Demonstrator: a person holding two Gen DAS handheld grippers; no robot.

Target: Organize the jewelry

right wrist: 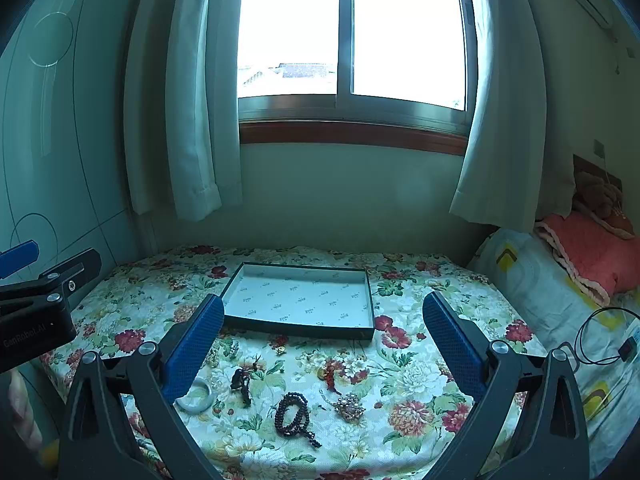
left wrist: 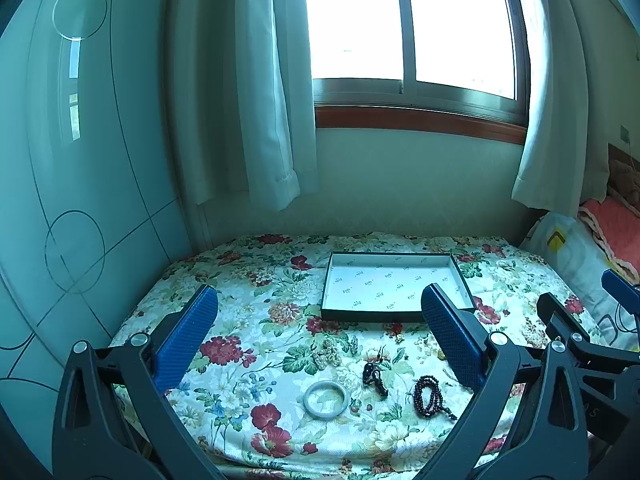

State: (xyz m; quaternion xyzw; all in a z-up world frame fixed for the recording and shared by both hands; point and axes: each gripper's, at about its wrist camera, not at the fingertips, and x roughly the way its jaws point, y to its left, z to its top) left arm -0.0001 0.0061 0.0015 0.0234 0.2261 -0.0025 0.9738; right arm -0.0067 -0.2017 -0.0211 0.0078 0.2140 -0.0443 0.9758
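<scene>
Jewelry lies loose on floral bedspread [right wrist: 420,280], near edge, none boxed. Tray [right wrist: 300,300] further back toward the window, shows only printed liner. Left gripper [left wrist: 320,292] and right gripper [right wrist: 324,300] both spread wide, hovering, pinching nothing. Bead strand [right wrist: 292,418] centre front, white bangle [left wrist: 326,398] left, dark pendant [left wrist: 374,378] between them, brooch [right wrist: 350,406] right of beads.
</scene>
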